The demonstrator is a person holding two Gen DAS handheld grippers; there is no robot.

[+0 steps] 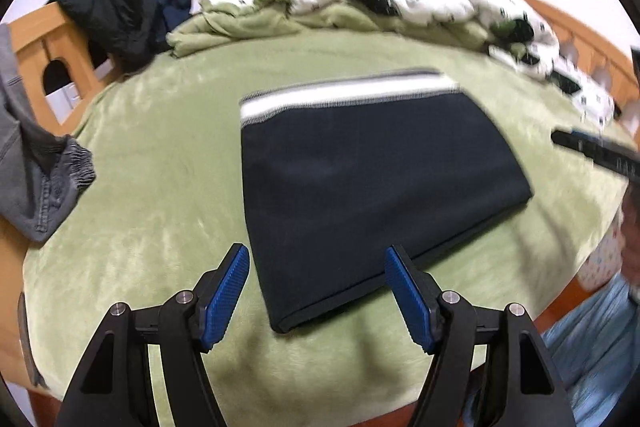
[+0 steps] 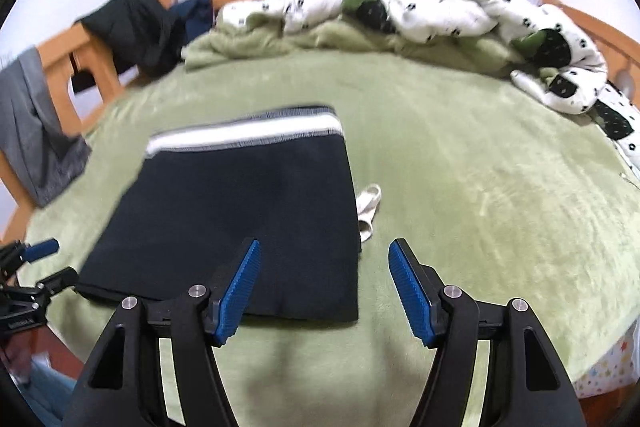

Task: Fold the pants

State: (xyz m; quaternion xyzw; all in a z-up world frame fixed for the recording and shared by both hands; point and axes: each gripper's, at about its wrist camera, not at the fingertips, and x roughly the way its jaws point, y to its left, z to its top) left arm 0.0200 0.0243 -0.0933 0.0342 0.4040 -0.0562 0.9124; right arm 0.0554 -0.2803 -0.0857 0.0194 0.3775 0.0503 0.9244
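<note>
The dark navy pants (image 1: 360, 183) lie folded into a flat rectangle on the green blanket, white striped waistband at the far edge. They also show in the right wrist view (image 2: 248, 227). My left gripper (image 1: 318, 267) is open and empty, held above the pants' near left corner. My right gripper (image 2: 324, 263) is open and empty, above the pants' near right corner. The right gripper shows at the right edge of the left wrist view (image 1: 592, 151), and the left gripper at the left edge of the right wrist view (image 2: 36, 267).
A green blanket (image 2: 480, 187) covers the bed. A white patterned quilt (image 2: 460, 3) is heaped at the far side. A white sock (image 2: 368, 211) lies beside the pants' right edge. Grey pants (image 1: 32, 155) and dark clothes (image 1: 116, 15) hang on the wooden bed frame (image 1: 36, 43) at left.
</note>
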